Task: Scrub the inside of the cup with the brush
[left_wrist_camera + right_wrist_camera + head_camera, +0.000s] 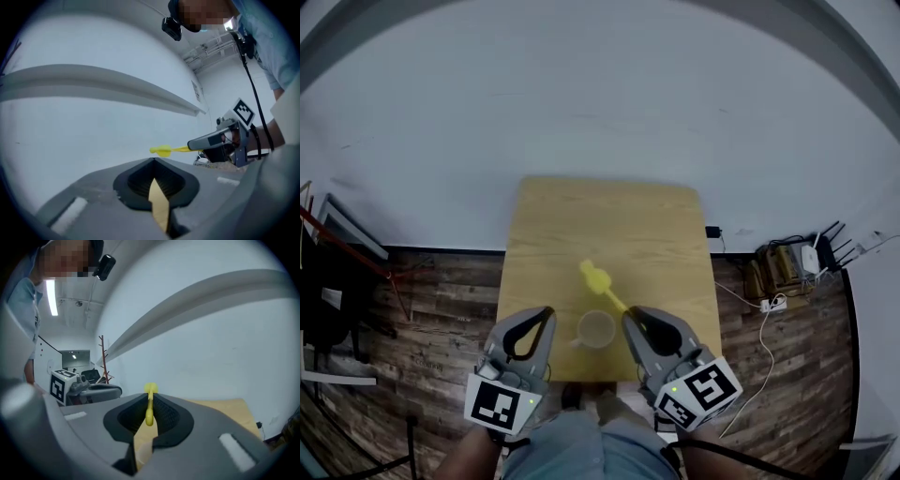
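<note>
The head view looks steeply down from high above the counter [609,225], quite far off. The left hand-held gripper [546,312] and right hand-held gripper [630,315] come in from 6 o'clock. The left gripper view sits close behind its own jaws and faces nearly level at the white wall [93,131], with the right hand-held gripper at 3 o'clock. The right gripper view faces the same wall, with the counter at 4 o'clock and the left hand-held gripper at 9 o'clock. All three views share the yellow brush [602,281].
</note>
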